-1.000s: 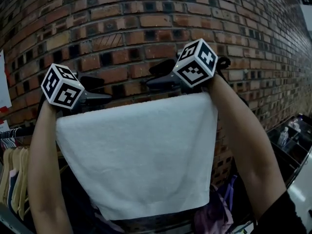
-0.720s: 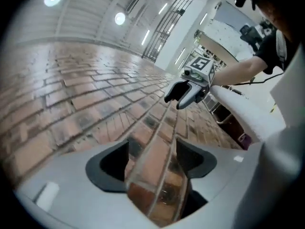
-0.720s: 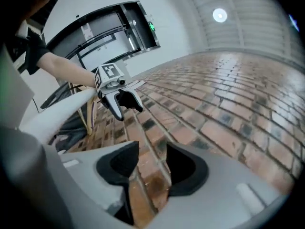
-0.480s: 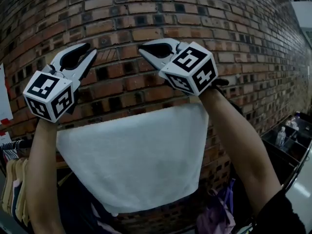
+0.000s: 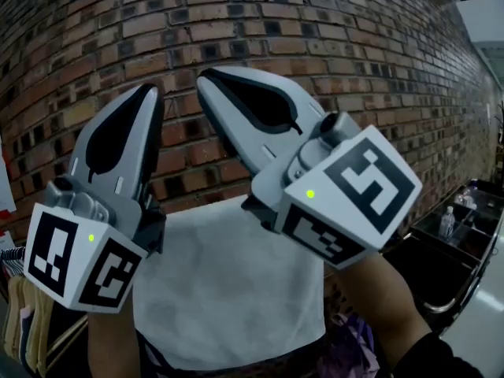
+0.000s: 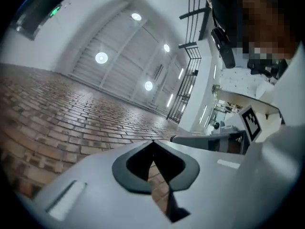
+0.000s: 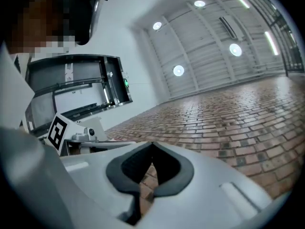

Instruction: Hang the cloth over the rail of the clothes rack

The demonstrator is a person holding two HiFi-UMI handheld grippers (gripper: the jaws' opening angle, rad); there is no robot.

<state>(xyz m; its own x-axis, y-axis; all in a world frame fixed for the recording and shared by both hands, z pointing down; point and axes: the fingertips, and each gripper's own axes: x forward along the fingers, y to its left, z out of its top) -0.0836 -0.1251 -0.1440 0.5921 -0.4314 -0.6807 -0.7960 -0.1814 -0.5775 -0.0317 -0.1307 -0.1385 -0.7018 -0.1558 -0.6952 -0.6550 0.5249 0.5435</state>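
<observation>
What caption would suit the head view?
Shut, empty left claw and right claw before a brick wall; white cloth hangs below.

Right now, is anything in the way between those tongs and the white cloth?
Nothing visible. The left tongs and right tongs are shut and empty, raised before the brick wall; the cloth hangs draped below them.

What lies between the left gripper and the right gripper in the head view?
In the head view, only the brick wall shows in the gap between the left gripper and the right gripper. Lower down, the white cloth shows.
</observation>
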